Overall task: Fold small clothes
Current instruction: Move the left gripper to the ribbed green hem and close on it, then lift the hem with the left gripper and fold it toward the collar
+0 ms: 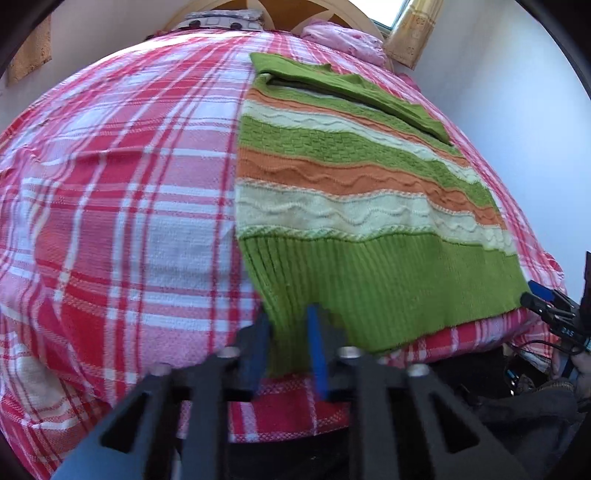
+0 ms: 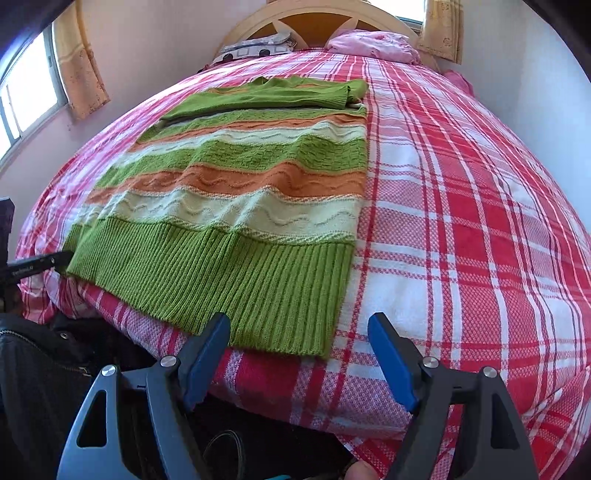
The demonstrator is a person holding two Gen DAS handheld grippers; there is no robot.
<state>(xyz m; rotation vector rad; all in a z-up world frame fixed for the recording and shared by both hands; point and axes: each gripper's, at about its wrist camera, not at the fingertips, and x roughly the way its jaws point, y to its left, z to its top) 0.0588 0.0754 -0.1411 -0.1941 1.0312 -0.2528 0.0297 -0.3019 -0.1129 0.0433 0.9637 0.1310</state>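
A knit sweater [image 1: 354, 177] with green, orange and cream stripes lies flat on the plaid bed, one green sleeve folded across its top. In the left wrist view my left gripper [image 1: 289, 314] is shut on the near left corner of the green ribbed hem, with fabric pinched between the blue pads. In the right wrist view the same sweater [image 2: 251, 184] lies left of centre. My right gripper [image 2: 299, 325] stands open at the bed's near edge, and the hem's near right corner lies between its fingers, untouched. The right gripper's tips [image 1: 543, 299] also show at the far right.
The bed [image 2: 461, 221] has a red, pink and white plaid cover. A pink pillow [image 2: 373, 42] and a patterned one [image 2: 255, 48] lie against the wooden headboard [image 2: 314, 18]. Walls flank the bed, with a curtained window [image 2: 22, 92]. Dark clothing [image 2: 40, 369] is below the near edge.
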